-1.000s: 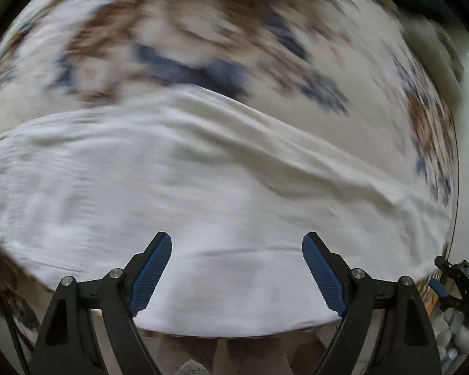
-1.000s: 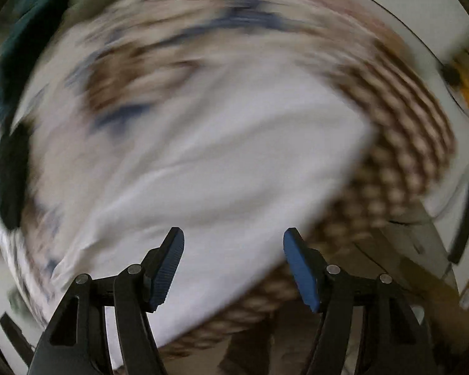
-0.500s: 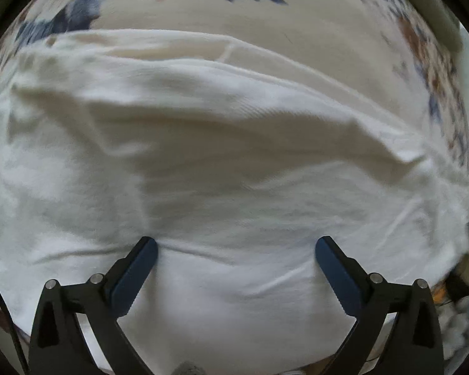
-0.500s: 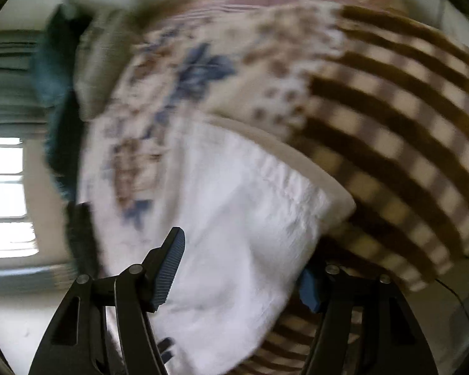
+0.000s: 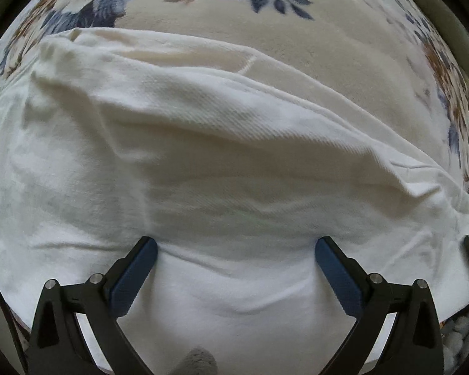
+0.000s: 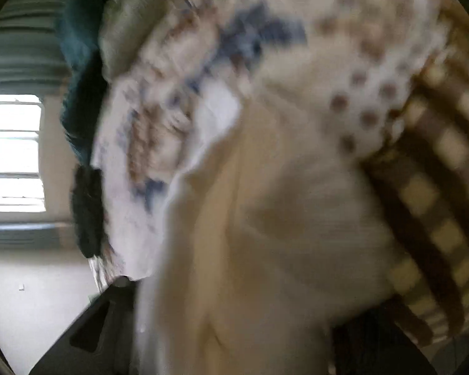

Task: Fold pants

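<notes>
White pants [image 5: 222,162] lie spread over a floral blanket [image 5: 312,47]. My left gripper [image 5: 234,250] points straight down with its blue pads [image 5: 137,268] set wide apart, tips resting on the cloth and nothing pinched between them. In the blurred right wrist view a thick fold of the pants [image 6: 265,234] fills the space between the fingers of my right gripper [image 6: 234,297]. Its jaws are closing around that fold. The cloth hides both pads, so whether they press on it is unclear.
A brown-and-cream checked cover [image 6: 437,218] lies beside the floral blanket. Dark teal bedding [image 6: 81,47] is bunched at its far end. A bright window [image 6: 12,153] and pale floor [image 6: 40,297] show on the left.
The left gripper came down onto the pants and its jaws widened. The right gripper tilted downward and moved in, so the pants' fold now covers its fingers.
</notes>
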A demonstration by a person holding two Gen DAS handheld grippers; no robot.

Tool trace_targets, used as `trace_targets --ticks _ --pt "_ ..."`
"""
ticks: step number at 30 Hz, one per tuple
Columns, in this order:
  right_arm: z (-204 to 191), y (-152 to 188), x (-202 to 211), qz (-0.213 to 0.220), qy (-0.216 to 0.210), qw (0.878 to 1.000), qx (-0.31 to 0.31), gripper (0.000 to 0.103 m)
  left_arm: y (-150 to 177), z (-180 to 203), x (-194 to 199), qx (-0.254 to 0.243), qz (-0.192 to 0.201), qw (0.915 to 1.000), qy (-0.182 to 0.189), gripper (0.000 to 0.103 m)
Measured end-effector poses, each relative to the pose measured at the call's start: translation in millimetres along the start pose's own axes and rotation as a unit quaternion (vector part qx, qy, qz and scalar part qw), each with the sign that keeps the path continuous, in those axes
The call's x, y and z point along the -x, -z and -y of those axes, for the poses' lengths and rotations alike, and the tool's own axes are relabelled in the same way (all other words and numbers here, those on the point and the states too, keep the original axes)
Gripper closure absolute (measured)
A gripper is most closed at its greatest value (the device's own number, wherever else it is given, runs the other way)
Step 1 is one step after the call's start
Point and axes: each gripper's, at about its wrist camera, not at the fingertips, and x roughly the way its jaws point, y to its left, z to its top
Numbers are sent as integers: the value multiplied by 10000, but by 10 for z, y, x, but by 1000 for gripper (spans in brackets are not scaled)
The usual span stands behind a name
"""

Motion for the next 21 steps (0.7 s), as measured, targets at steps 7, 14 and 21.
trace_targets --ticks 7,14,21 --pt "139 -90 73 418 138 9979 -472 97 -110 -173 79 271 -33 9990 347 0" --pt "93 -147 307 -402 719 9958 -405 78 -304 22 464 -105 286 9992 -256 0" --pt "-727 -131 674 -365 2245 9722 558 70 -752 238 597 75 -119 9995 277 10"
